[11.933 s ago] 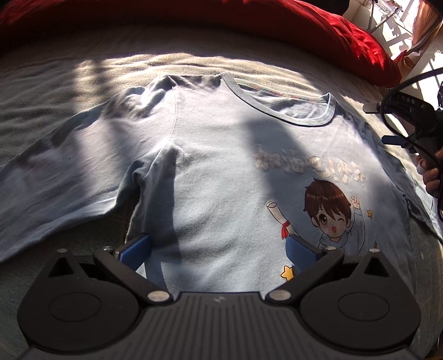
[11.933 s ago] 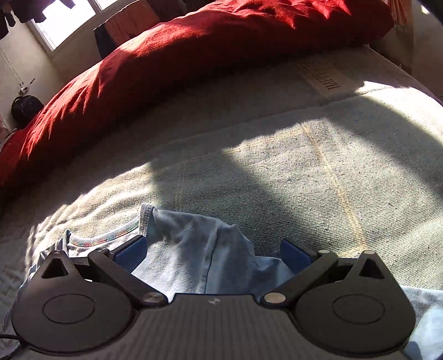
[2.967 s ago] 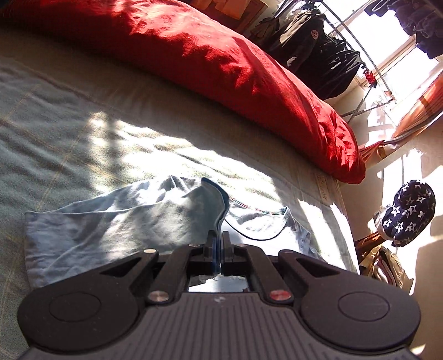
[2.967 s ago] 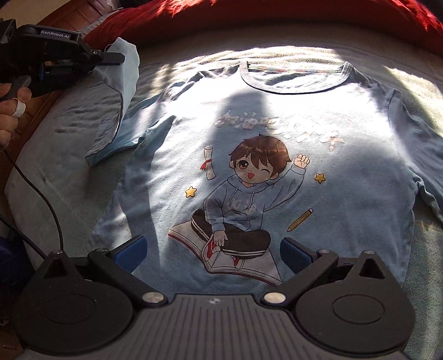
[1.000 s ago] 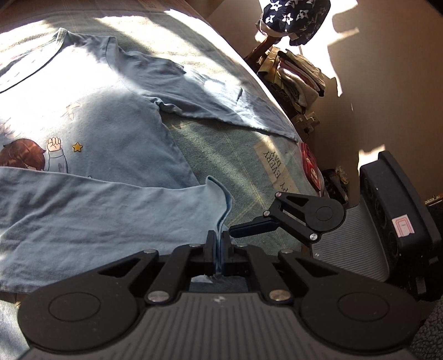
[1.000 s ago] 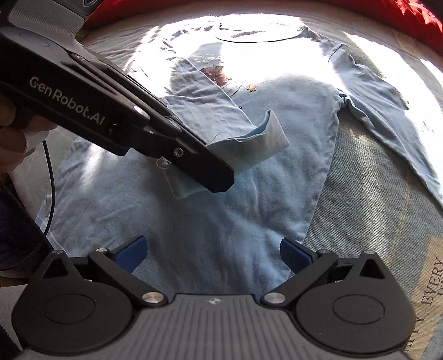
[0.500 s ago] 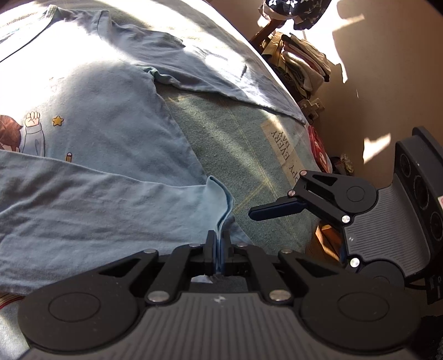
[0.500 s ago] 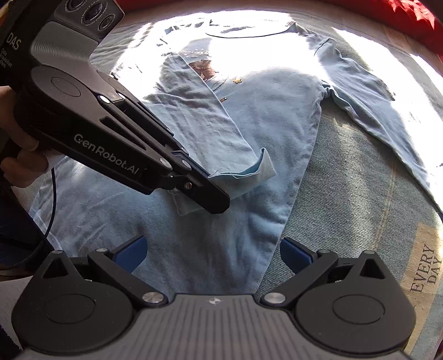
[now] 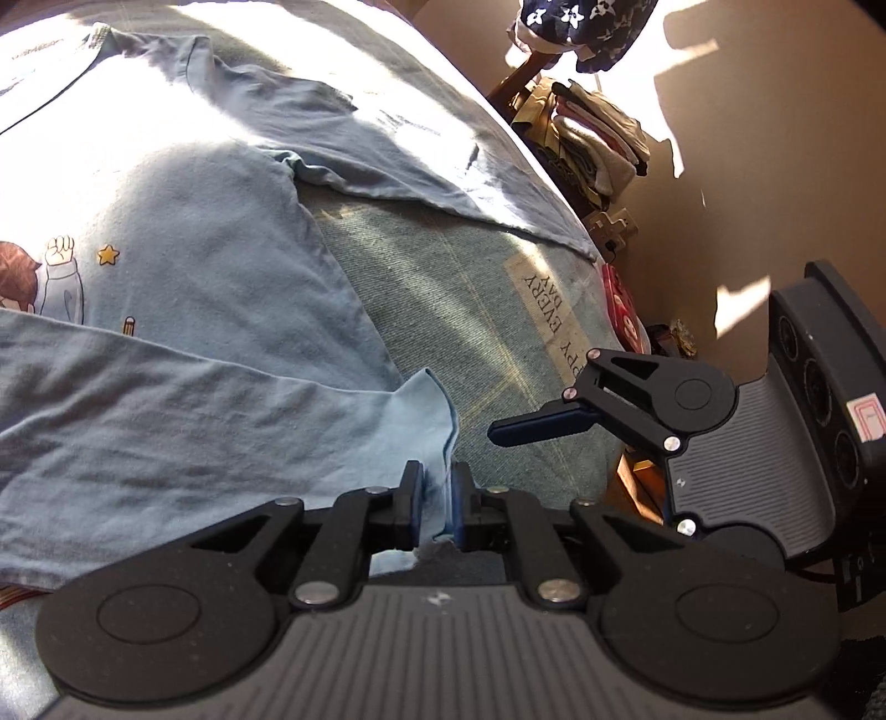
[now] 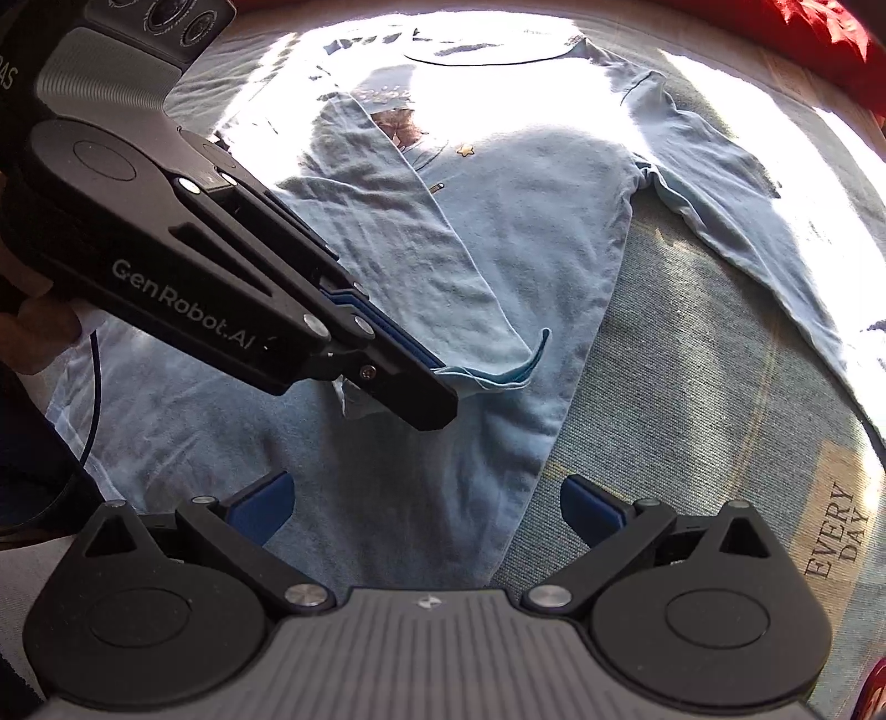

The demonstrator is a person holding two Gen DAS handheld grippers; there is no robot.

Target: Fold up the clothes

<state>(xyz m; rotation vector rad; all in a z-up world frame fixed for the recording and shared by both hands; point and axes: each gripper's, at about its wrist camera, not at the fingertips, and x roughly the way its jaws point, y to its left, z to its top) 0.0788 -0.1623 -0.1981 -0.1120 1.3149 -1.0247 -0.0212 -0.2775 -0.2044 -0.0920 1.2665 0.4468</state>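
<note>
The light blue long-sleeved cotton shirt (image 10: pixel 498 232) lies spread on the grey-green woven bed cover (image 10: pixel 692 387), with one sleeve (image 9: pixel 194 421) folded across its front. The left-wrist view shows the left gripper (image 9: pixel 433 507) from behind: its jaws are opening, with a narrow gap, and the sleeve cuff (image 9: pixel 437 426) is between the blue pads, which seem not to press it any more. This view also shows a pile of folded clothes (image 9: pixel 587 138) beside the bed, which the other view does not give.

The right-wrist view shows the same left gripper (image 10: pixel 426 387) from the side, with the cuff sticking out of its tip, and the red bedding (image 10: pixel 830 39) at the top edge. The right gripper (image 10: pixel 426 504) hangs with jaws wide and nothing between them.

The cartoon print (image 9: pixel 50 282) is mostly covered by the folded sleeve. In strong sun the collar is hard to make out. The hand (image 10: pixel 33 327) on the left gripper is cut off at the edge.
</note>
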